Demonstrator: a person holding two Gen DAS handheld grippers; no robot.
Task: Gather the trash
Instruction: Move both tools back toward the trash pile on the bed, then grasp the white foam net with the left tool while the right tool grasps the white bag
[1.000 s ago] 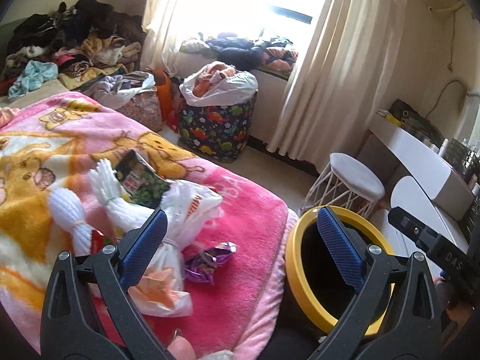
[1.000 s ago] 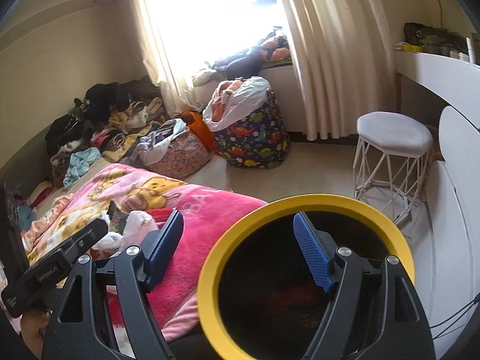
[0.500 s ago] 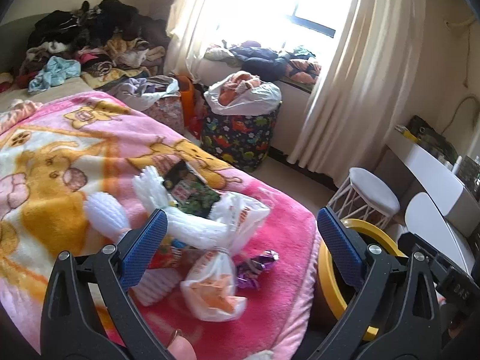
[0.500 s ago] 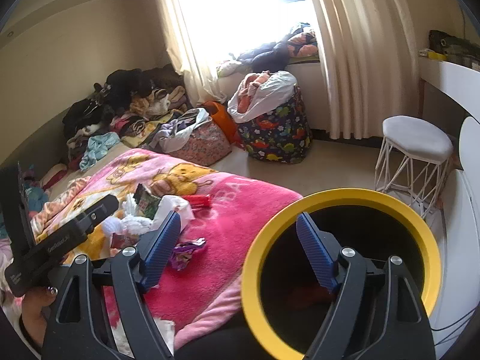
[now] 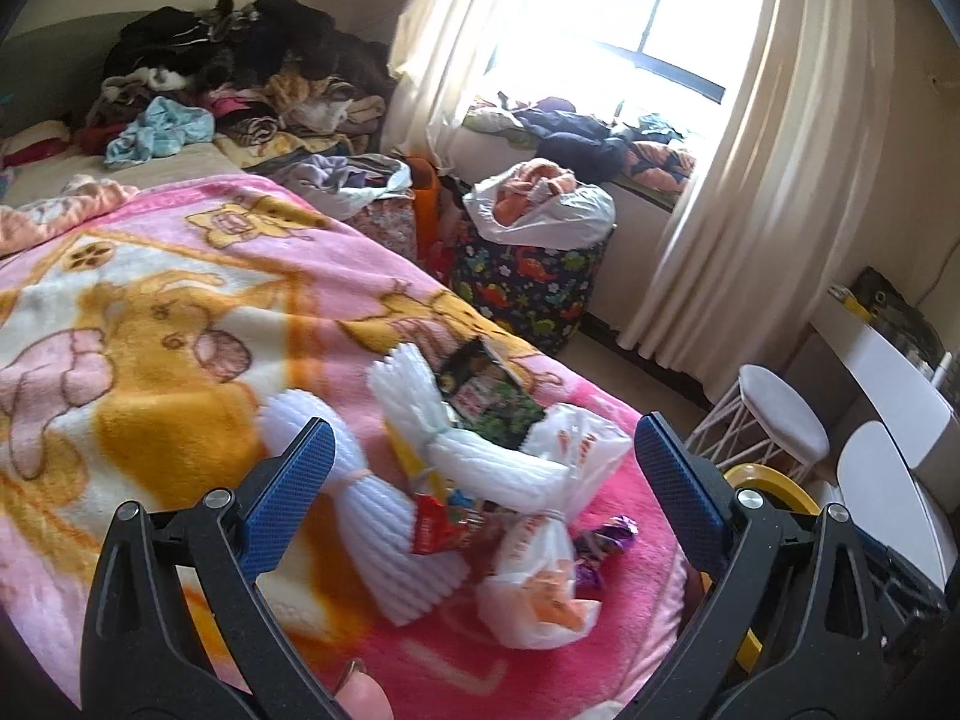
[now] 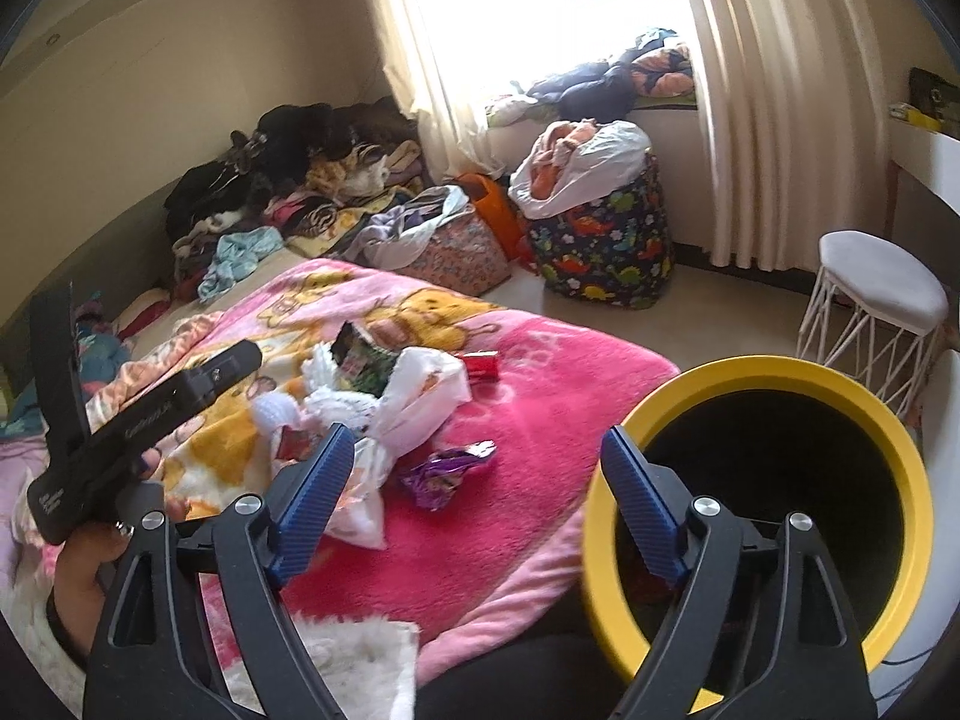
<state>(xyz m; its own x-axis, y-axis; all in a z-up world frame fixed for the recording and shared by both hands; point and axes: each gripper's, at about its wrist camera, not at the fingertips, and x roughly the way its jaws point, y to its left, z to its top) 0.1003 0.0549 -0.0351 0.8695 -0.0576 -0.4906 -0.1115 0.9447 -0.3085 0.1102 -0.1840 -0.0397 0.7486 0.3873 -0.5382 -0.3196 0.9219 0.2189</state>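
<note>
A heap of trash lies on the pink blanket (image 5: 150,324): white foam nets (image 5: 498,468), a white plastic bag (image 5: 540,564), a dark snack packet (image 5: 486,396), a red wrapper (image 5: 432,528) and a purple wrapper (image 5: 600,546). My left gripper (image 5: 480,486) is open and empty above the heap. In the right wrist view the heap (image 6: 384,408), the purple wrapper (image 6: 447,468) and a red wrapper (image 6: 480,365) lie left of a yellow-rimmed black bin (image 6: 774,510). My right gripper (image 6: 474,504) is open and empty over the blanket's edge, beside the bin.
A dinosaur-print hamper (image 6: 606,252) full of clothes stands under the window. A white stool (image 6: 876,300) and a white desk (image 5: 882,372) are on the right. Clothes are piled at the bed's far end (image 5: 228,96). The left gripper's body (image 6: 138,414) shows at the left.
Both grippers have swung left and nearer the trash heap. The bin has slid toward the right edge in both views. Both stay open and empty.
</note>
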